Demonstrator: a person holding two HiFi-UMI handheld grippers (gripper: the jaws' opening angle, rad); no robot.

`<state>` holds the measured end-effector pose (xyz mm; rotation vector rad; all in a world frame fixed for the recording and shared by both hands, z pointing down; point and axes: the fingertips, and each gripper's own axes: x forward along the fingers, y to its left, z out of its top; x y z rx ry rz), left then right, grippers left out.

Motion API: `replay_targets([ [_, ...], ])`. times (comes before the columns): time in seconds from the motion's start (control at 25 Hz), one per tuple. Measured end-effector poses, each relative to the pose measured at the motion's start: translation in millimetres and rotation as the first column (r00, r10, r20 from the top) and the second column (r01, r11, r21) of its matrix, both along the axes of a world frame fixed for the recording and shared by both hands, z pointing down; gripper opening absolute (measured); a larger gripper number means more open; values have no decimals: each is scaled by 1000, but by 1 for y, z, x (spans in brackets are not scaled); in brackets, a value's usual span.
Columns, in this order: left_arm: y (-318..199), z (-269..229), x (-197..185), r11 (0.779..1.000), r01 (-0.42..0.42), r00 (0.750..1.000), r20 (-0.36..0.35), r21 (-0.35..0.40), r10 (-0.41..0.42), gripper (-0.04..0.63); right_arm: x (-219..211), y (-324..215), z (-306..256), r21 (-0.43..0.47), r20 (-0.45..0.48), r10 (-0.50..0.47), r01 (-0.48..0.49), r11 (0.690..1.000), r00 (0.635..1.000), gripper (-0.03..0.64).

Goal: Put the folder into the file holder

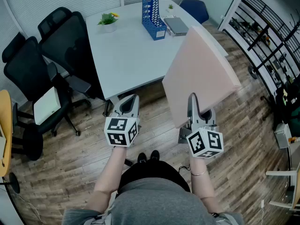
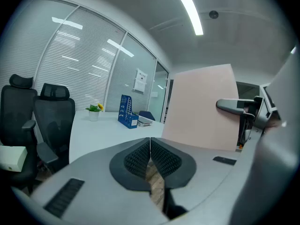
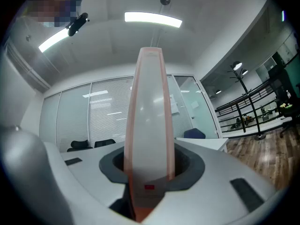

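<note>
A large pale pink folder (image 1: 199, 71) is held up in the air over the wooden floor, near the white table's (image 1: 126, 55) right corner. My right gripper (image 1: 193, 102) is shut on its lower edge; in the right gripper view the folder (image 3: 149, 125) stands edge-on between the jaws. My left gripper (image 1: 130, 103) hangs to the left of the folder, shut and empty, its pads (image 2: 150, 157) touching. The blue file holder (image 1: 153, 14) stands upright at the far end of the table, also seen as the blue file holder (image 2: 127, 111) in the left gripper view.
A small potted plant (image 1: 108, 20) and a grey flat item (image 1: 176, 25) sit on the table by the holder. Two black office chairs (image 1: 44, 64) stand left of the table. A blue chair (image 1: 193, 8) is at the far end. A metal railing (image 1: 267, 36) runs along the right.
</note>
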<state>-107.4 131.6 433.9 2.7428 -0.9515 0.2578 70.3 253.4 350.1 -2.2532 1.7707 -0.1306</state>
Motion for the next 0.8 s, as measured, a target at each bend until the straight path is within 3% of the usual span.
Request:
replay_targets([
  [0.32,3,1,18,1000,-10,1000,8,0,10,25,13,1,1,33,47,-25,24,999,999,163],
  [0.8,-1,2,41,1000,5,999,34,16,-5,25,41,-5,-13,89,32,-37,34,995,999,163],
])
